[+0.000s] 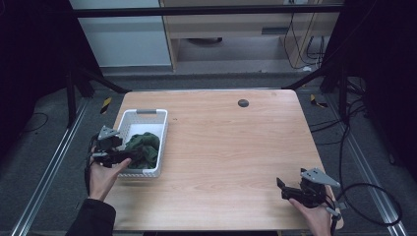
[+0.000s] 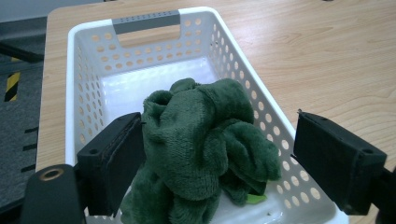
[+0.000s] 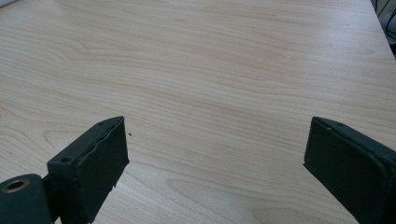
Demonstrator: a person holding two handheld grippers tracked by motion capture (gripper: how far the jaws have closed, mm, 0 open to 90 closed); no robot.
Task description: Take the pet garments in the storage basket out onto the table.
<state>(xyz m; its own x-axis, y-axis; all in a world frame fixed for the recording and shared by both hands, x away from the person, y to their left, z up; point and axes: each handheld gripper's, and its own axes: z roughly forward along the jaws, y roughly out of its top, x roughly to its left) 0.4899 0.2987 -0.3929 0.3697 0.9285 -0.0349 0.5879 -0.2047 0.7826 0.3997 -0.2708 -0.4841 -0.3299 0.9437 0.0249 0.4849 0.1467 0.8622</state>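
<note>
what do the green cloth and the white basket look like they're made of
Cloth: likely fleece or plush microfibre; dark green, matte, with a fuzzy nap and soft rumpled folds.
Basket: probably moulded plastic; smooth white walls with rows of round holes and a grey handle strip.

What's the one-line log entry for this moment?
left tool: open, jaws astride green cloth in white basket | right tool: open, over bare table | cloth not gripped

My left claw (image 2: 217,163): black jaws. Plush cloth (image 2: 205,149): dark green. Perforated basket (image 2: 86,70): white, grey handle strip. Table (image 1: 236,142): pale wood grain, one dark round spot. My right claw (image 3: 217,163): black jaws, grey top plate. Floor tape (image 1: 105,104): yellow-and-black stripes.
</note>
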